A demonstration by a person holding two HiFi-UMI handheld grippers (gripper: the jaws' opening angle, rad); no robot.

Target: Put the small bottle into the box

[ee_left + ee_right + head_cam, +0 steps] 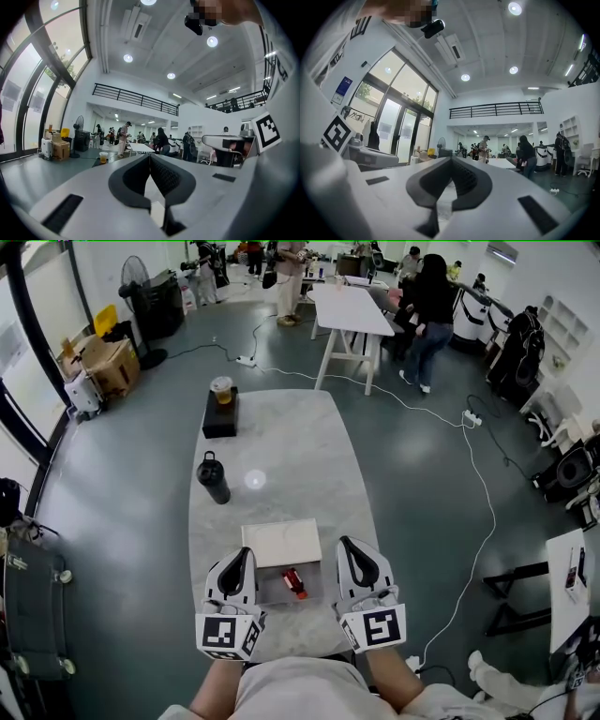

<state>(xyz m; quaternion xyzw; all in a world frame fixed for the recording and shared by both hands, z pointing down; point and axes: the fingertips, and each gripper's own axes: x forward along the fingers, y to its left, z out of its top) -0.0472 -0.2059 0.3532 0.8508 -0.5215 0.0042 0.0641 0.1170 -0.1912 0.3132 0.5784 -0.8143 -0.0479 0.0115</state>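
Nearest item: person's pale top (pixel 300 690), low in the head view, standing at the near end of the tabletop (pixel 300 456).

Tools, count two.
- Left tool (pixel 242 557): jaws closed tip to tip, nothing between them (its own view (pixel 150 157) looks out level across the room, not down at the work).
- Right tool (pixel 349 547): jaws likewise fully closed and empty, its own view (pixel 451 159) also pointing out at the room.

Small red bottle (pixel 294 582), count one. It lies on its side on a grey panel (pixel 274 589), between the two tools and below their tips. Its long axis runs roughly away from the person, the far end leaning a little to the person's left. Neither tool is clearly nearer, and both would have to open and tip downward and inward to reach it.

White box (pixel 281 542), count one. It sits just beyond the bottle, touching the grey panel's far edge. Whether that panel is the box's own open tray cannot be told, so whether the bottle already counts as in the box is open.

Other stock, farther up the tabletop: black flask (pixel 213 477), one, upright; cup (pixel 221 388), one, standing on a black block (pixel 219 416), one.
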